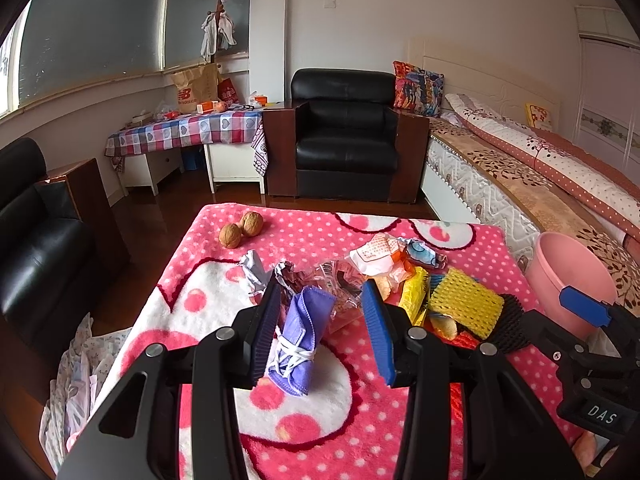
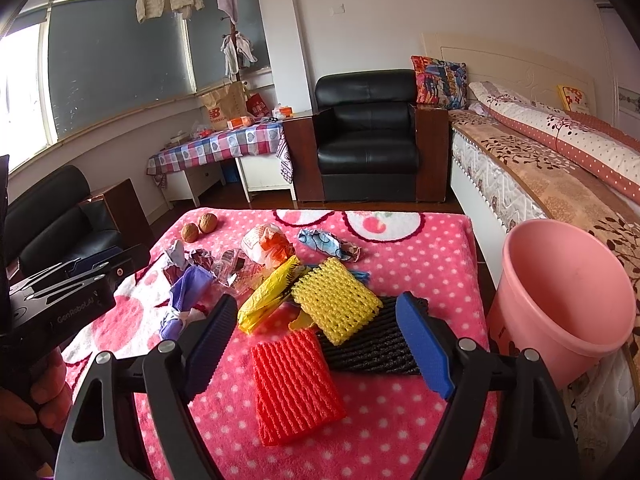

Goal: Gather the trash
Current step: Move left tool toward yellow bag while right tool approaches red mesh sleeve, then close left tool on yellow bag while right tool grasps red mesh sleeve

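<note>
Trash lies on a pink dotted blanket (image 1: 420, 380). My left gripper (image 1: 322, 334) is open, its fingers straddling a folded purple face mask (image 1: 300, 338), also seen in the right wrist view (image 2: 186, 296). My right gripper (image 2: 316, 346) is open above a red foam net (image 2: 294, 386), with a black foam net (image 2: 368, 344) and a yellow foam net (image 2: 334, 302) just beyond. A yellow wrapper (image 2: 268, 294), an orange-white bag (image 2: 266, 246), clear plastic (image 1: 340, 284) and crumpled paper (image 1: 252, 270) lie behind. A pink bucket (image 2: 560, 300) stands at the right.
Two walnuts (image 1: 242, 230) sit at the blanket's far left. A bed (image 1: 520, 168) runs along the right, a black armchair (image 1: 346, 140) stands ahead, another black sofa (image 1: 36, 240) at the left. A checked-cloth table (image 1: 188, 130) holds clutter by the window.
</note>
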A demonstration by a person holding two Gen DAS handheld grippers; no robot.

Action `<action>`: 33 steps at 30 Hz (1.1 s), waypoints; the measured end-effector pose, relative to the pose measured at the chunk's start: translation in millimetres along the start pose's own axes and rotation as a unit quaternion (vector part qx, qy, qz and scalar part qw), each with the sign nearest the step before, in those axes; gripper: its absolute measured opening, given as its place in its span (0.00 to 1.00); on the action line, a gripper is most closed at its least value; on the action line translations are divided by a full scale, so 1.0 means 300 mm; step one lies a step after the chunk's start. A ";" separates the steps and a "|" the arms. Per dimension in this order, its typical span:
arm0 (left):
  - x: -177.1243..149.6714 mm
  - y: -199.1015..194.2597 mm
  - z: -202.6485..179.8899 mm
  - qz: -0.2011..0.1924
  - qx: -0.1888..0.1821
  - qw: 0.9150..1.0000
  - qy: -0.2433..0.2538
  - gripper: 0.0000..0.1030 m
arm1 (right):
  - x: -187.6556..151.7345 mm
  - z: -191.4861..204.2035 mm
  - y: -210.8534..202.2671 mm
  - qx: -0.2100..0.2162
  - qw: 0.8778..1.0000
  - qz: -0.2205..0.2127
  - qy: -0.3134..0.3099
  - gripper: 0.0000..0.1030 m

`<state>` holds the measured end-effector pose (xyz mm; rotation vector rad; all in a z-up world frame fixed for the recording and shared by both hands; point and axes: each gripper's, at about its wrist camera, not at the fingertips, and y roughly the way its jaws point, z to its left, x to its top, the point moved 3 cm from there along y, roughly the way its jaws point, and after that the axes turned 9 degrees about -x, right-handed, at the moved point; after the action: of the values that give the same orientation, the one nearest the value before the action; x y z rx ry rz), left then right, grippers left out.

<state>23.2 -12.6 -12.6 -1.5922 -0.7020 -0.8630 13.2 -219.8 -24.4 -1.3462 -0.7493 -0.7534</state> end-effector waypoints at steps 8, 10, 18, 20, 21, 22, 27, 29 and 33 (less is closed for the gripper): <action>-0.004 0.002 -0.009 0.002 -0.004 1.000 0.001 0.42 | -0.021 0.002 0.004 0.008 1.000 0.009 -0.005 0.74; -0.007 0.002 -0.009 0.002 -0.009 1.000 0.001 0.42 | -0.026 0.002 0.005 0.011 1.000 0.012 -0.005 0.74; -0.031 0.015 -0.019 0.009 -0.061 0.998 0.005 0.42 | -0.064 0.002 0.018 0.023 0.999 0.035 -0.008 0.73; -0.042 0.028 -0.030 0.019 -0.082 0.996 0.003 0.42 | -0.076 0.000 0.026 0.026 0.999 0.043 -0.010 0.72; -0.046 0.035 -0.035 0.025 -0.092 0.995 0.003 0.42 | -0.083 0.000 0.030 0.028 0.998 0.047 -0.011 0.71; -0.050 0.044 -0.041 0.030 -0.099 0.995 0.005 0.42 | -0.091 -0.002 0.034 0.031 0.998 0.052 -0.011 0.69; -0.062 0.110 -0.081 0.054 -0.119 0.991 0.027 0.42 | -0.123 -0.012 0.060 0.040 0.996 0.077 -0.010 0.67; -0.063 0.142 -0.096 0.063 -0.124 0.990 0.033 0.42 | -0.136 -0.019 0.073 0.042 0.995 0.087 -0.009 0.66; -0.069 0.214 -0.118 0.087 -0.131 0.987 0.036 0.42 | -0.151 -0.031 0.100 0.054 0.992 0.111 0.002 0.60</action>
<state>58.5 -59.1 -61.5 -1.8153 -0.4026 -0.9063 13.0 -224.8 -79.3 -1.3042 -0.6155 -0.5308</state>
